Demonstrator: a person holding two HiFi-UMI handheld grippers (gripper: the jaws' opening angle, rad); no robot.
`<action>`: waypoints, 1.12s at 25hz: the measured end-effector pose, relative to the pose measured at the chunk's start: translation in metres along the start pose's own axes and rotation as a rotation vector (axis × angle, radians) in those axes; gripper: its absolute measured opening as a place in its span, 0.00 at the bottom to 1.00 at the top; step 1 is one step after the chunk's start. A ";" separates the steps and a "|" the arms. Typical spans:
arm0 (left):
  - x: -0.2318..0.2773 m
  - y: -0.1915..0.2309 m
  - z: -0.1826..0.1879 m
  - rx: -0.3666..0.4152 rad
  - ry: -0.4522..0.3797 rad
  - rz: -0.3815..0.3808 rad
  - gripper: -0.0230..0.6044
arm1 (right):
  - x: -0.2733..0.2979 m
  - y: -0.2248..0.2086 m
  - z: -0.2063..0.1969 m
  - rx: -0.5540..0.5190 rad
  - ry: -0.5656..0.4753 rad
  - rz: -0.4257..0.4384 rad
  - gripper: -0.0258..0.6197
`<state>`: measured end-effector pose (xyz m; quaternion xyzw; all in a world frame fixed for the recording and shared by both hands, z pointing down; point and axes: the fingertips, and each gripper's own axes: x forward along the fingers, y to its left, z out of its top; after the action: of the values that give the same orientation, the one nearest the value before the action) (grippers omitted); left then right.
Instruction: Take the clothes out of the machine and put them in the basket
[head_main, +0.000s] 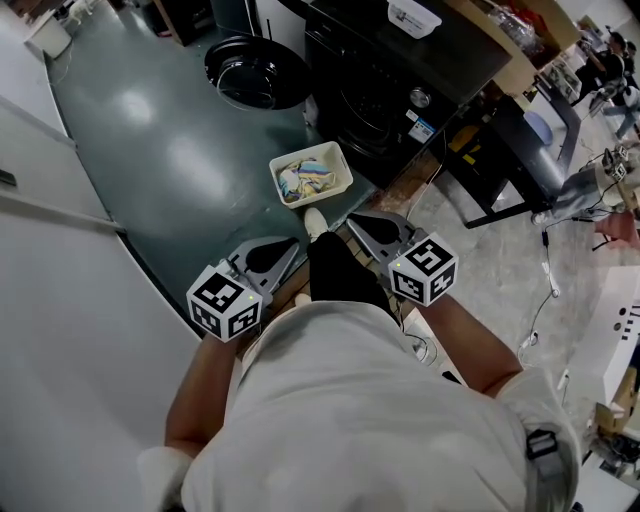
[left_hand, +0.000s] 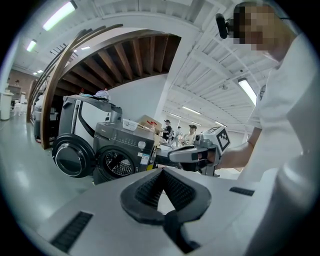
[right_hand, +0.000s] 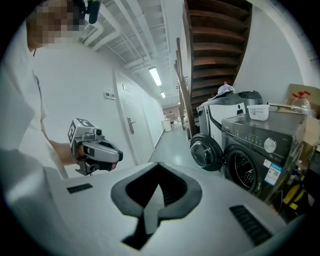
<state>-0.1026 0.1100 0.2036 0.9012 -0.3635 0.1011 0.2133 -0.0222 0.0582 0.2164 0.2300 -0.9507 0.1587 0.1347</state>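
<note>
The black washing machine stands ahead with its round door swung open to the left. In front of it on the floor sits a white basket holding light-coloured clothes. My left gripper and right gripper are held side by side near my waist, short of the basket, both shut and empty. In the left gripper view the jaw tips of the left gripper meet, and the drum opening looks dark. In the right gripper view the right gripper is shut too, with the machine off to the right.
A white wall and door run along the left. A black metal frame and floor cables lie to the right. A white container sits on the machine. People stand far behind it.
</note>
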 end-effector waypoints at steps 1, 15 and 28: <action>-0.001 0.001 -0.001 0.000 0.001 0.001 0.03 | 0.001 0.001 0.001 0.000 -0.002 0.001 0.05; 0.002 0.008 -0.004 -0.018 0.000 -0.003 0.03 | 0.000 -0.005 0.004 -0.006 -0.005 -0.023 0.05; 0.007 0.032 -0.016 -0.061 0.022 0.022 0.03 | 0.018 -0.021 0.000 -0.004 0.029 -0.009 0.05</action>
<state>-0.1203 0.0926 0.2298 0.8890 -0.3741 0.1022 0.2435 -0.0272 0.0332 0.2276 0.2314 -0.9479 0.1596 0.1497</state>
